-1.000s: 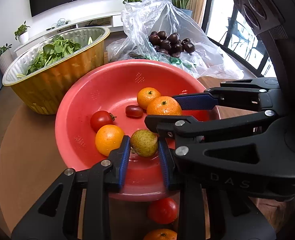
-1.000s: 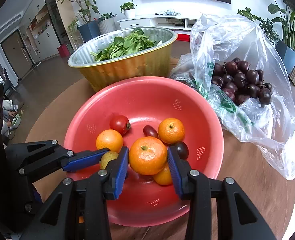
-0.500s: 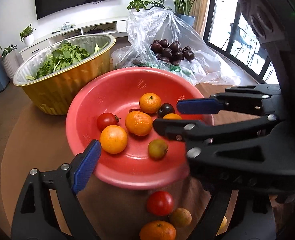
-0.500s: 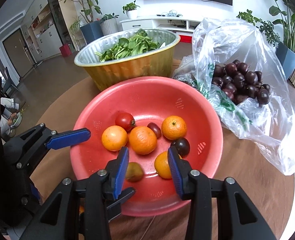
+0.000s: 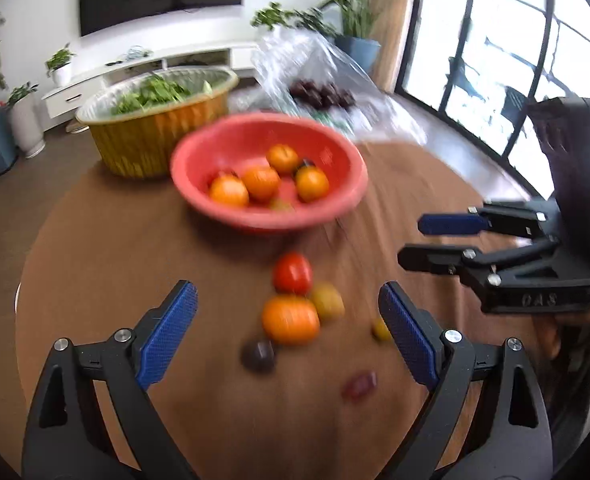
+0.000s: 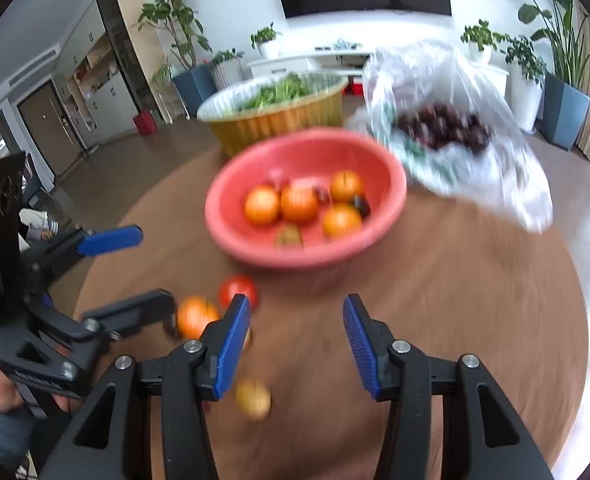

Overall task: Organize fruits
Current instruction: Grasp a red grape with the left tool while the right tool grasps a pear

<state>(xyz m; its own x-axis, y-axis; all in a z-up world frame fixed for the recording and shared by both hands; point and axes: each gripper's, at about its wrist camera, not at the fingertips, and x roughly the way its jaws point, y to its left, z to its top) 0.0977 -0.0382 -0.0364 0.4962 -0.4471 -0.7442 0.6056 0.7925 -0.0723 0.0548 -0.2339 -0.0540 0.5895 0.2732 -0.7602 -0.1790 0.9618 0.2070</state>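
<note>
A red bowl [image 5: 347, 200] [image 6: 391, 184] on the round brown table holds several oranges and small fruits. Loose fruit lies in front of it: a tomato [image 5: 292, 273] [image 6: 235, 289], an orange [image 5: 290, 319] [image 6: 195, 316], a yellow-green fruit [image 5: 327, 300], a dark plum [image 5: 258, 356], a small yellow fruit [image 5: 381, 330] [image 6: 253, 398] and a reddish one [image 5: 359, 385]. My left gripper [image 5: 287, 336] is open and empty above the loose fruit. My right gripper [image 6: 297, 344] is open and empty, right of that fruit; it also shows in the left wrist view [image 5: 435, 240].
A gold basin [image 5: 155, 152] [image 6: 279, 128] of leafy greens stands behind the bowl. A clear plastic bag [image 5: 327, 80] [image 6: 455, 120] of dark plums lies at the back right. The table edge [image 5: 19, 292] curves on the left. Both views are motion-blurred.
Both grippers released their fruit into the bowl, opened wide and pulled back from the bowl toward the near side of the table, so the loose fruit is in view.
</note>
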